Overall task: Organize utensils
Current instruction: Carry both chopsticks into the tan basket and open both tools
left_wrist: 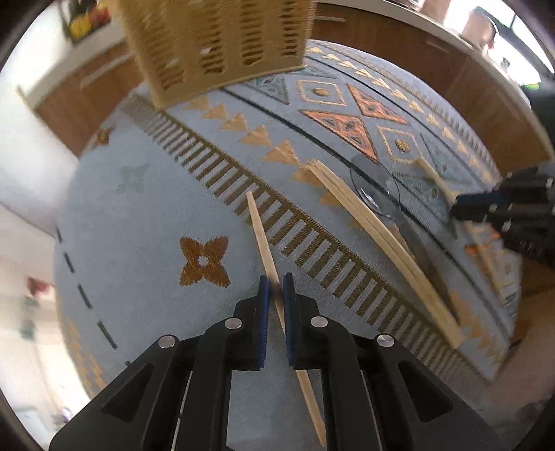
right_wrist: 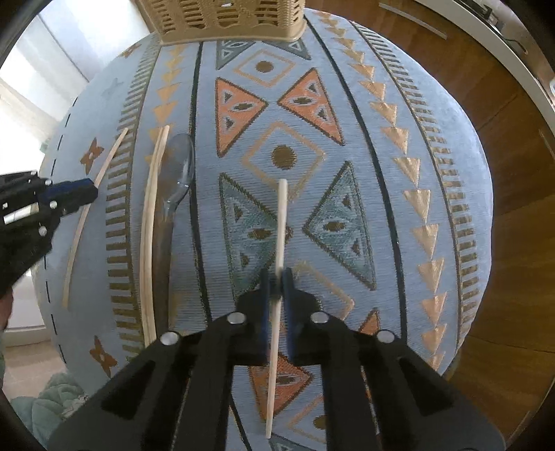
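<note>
Over the patterned cloth (right_wrist: 433, 145), left gripper (left_wrist: 275, 289) and right gripper (right_wrist: 277, 281) each pinch one chopstick (left_wrist: 263, 239) (right_wrist: 281, 222) off-centre, jaws nearly closed, woven basket (right_wrist: 222, 17) well ahead; risk: either thin stick pivots or slips from the pads during carry.

The left gripper (left_wrist: 274, 288) pointed steeply down from the bottom centre of its own view, blue-padded jaws pinched almost together on a thin chopstick (left_wrist: 263, 239). The right gripper (right_wrist: 276, 277) aimed straight down, jaws likewise nipped on another chopstick (right_wrist: 281, 222). Each showed at the edge of the other's view, black-bodied, tips inward.
</note>
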Tool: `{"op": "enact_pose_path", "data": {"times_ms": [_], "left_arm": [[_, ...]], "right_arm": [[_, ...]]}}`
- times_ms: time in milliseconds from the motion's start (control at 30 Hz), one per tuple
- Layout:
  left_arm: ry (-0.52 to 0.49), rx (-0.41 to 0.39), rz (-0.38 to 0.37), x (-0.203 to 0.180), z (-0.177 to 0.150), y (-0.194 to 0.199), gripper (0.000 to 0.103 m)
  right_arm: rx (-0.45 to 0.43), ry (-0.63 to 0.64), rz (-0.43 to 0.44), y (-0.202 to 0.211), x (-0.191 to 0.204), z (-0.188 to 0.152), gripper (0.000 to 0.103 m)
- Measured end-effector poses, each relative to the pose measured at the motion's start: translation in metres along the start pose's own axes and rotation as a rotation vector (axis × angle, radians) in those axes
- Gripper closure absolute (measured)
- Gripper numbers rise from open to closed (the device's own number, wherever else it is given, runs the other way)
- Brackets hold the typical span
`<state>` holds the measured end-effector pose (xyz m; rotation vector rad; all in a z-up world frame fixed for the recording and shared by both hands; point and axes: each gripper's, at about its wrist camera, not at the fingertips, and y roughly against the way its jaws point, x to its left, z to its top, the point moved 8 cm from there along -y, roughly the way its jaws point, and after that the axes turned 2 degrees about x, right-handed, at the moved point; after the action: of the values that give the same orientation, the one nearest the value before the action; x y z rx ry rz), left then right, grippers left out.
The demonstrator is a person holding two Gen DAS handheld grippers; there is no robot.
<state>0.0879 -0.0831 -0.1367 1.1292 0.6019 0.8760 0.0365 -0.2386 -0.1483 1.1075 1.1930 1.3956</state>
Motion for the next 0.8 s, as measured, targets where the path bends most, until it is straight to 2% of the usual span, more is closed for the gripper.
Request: {"op": "enact_pose_path", "data": {"times_ms": [67,167,400,467,500,533,600,667,733,800], "left_arm": [[0.022,-0.028,-0.016,-0.002,0.0,0.002,0.1],[0.098,-0.118,-0.06,0.002,0.007,0.016,0.103],[0.169,-0.39,-0.156,0.013,0.037,0.075,0.103],[0.168,-0.427,-0.138,0.017,0.044,0.085,0.103],[0.16,-0.417,-0.155,0.017,0.046,0.084,0.103],[0.144,-0.373,-0.206,0.014,0.048,0.078,0.103],[0.154,-0.245,-0.289,0.012,0.045,0.056,0.103],[0.17,-0.153,-0.313,0.013,0.038,0.037,0.096],[0.176,-0.095,-0.316,0.01,0.031,0.024,0.084],[0.162,-0.028,-0.342,0.002,0.026,0.013,0.082]], "right_arm": [[-0.006,-0.002,0.032,0.001,0.0,-0.002,0.1],[-0.06,-0.007,0.066,0.011,-0.002,0.0,0.1],[-0.287,-0.018,0.155,0.069,0.002,0.024,0.1],[-0.343,-0.029,0.18,0.084,0.004,0.034,0.1],[-0.356,-0.033,0.191,0.089,0.003,0.036,0.1],[-0.366,-0.039,0.203,0.092,0.004,0.039,0.1],[-0.37,-0.042,0.217,0.094,0.004,0.042,0.1],[-0.361,-0.047,0.223,0.087,0.0,0.041,0.1],[-0.337,-0.063,0.237,0.08,-0.009,0.034,0.1],[-0.306,-0.086,0.257,0.072,-0.014,0.031,0.1]]}}
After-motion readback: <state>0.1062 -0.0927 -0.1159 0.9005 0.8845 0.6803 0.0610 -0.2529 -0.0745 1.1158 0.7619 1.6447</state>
